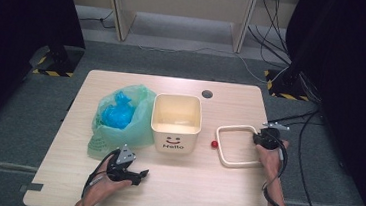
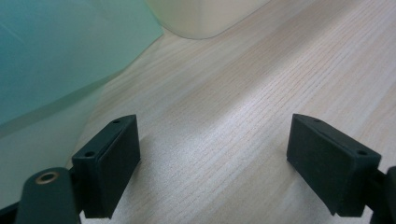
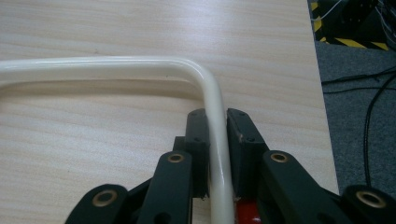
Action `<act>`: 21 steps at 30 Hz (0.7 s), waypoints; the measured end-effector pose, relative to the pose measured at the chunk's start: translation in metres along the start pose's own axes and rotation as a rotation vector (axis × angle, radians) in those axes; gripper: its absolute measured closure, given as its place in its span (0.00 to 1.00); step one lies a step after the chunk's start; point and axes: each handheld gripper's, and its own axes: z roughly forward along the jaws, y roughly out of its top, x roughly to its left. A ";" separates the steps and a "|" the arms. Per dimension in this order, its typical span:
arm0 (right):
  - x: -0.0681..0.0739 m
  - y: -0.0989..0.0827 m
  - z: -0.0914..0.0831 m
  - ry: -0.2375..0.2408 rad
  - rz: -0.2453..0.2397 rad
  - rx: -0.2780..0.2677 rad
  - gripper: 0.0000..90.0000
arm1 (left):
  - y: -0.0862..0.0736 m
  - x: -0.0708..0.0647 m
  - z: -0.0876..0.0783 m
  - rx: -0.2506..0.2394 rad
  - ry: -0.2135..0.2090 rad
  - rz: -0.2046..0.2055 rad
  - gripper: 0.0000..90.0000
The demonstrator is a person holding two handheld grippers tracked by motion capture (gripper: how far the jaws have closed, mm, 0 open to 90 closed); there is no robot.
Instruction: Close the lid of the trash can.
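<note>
A cream square ring (image 1: 231, 146) lies flat on the wooden table (image 1: 203, 195), right of a cream bin (image 1: 177, 122) printed with a smile and "Hello". My right gripper (image 1: 258, 138) is shut on the ring's right side near its far corner. In the right gripper view the pads (image 3: 201, 135) press the cream tube (image 3: 116, 65) from both sides, with my right gripper (image 3: 217, 122) low over the table. My left gripper (image 1: 140, 176) rests near the front left, open, with bare wood between its jaws (image 2: 215, 154).
A green plastic bag (image 1: 119, 120) with blue material inside sits left of the bin, close to the left gripper (image 2: 56, 56). A small red ball (image 1: 214, 144) lies between bin and ring. The table's right edge (image 3: 322, 93) is near, with cables on the floor beyond.
</note>
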 end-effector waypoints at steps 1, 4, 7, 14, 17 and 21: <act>0.000 0.000 0.000 0.001 0.008 -0.002 0.89 | 0.000 0.000 0.000 0.000 0.000 0.000 0.18; -0.001 -0.001 0.000 0.016 0.026 -0.006 0.89 | 0.000 0.000 0.000 0.001 -0.001 -0.002 0.18; -0.006 0.000 -0.003 0.039 0.059 -0.020 0.89 | 0.000 0.000 0.000 0.001 -0.001 -0.002 0.18; -0.012 0.009 -0.021 0.068 0.080 -0.075 0.90 | 0.000 0.000 0.000 0.001 -0.001 -0.002 0.18; -0.012 0.016 -0.027 0.078 0.076 -0.087 0.90 | 0.000 0.000 0.000 0.001 -0.003 0.000 0.18; -0.008 0.033 -0.040 0.098 0.067 -0.115 0.90 | 0.001 0.000 0.001 0.000 -0.015 0.006 0.19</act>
